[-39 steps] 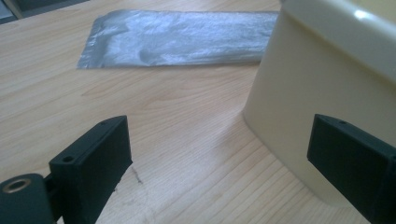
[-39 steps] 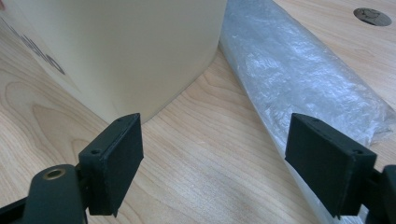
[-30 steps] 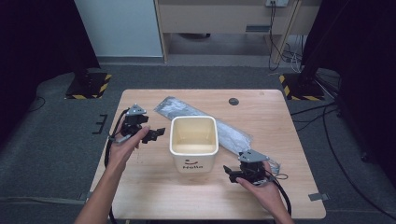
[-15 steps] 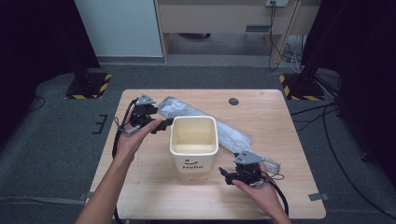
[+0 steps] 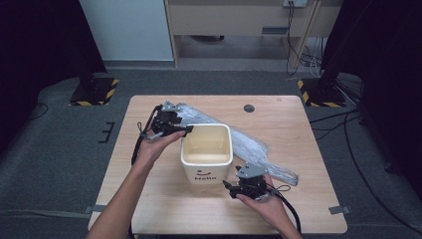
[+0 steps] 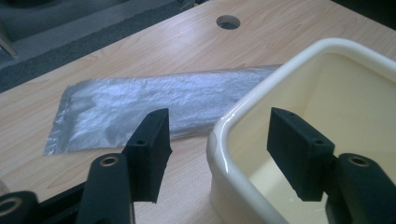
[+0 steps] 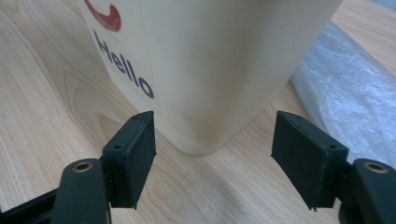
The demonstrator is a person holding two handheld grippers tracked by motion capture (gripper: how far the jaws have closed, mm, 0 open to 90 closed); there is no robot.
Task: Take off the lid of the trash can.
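A cream square bin (image 5: 205, 172) marked "Hello" stands mid-table. My left gripper (image 5: 185, 131) is at its far left corner, open. Its jaws have just been closing, and in the left gripper view (image 6: 217, 140) they straddle the bin's rim (image 6: 243, 109), one outside and one inside, with neither pad touching. My right gripper (image 5: 228, 188) sits low at the bin's near right corner, open, its jaws also just closing. The right gripper view (image 7: 212, 149) shows that corner of the bin (image 7: 210, 70) between the pads with gaps on both sides.
A flat clear plastic bag (image 5: 259, 149) lies behind and to the right of the bin, seen too in the gripper views (image 6: 140, 100) (image 7: 345, 88). A round hole (image 5: 249, 108) is in the wooden table (image 5: 308, 199) near its far edge.
The left hand moved away and to the right, up to the bin's far left corner. The right hand slid left toward the bin's near corner. Both pairs of jaws stand narrower.
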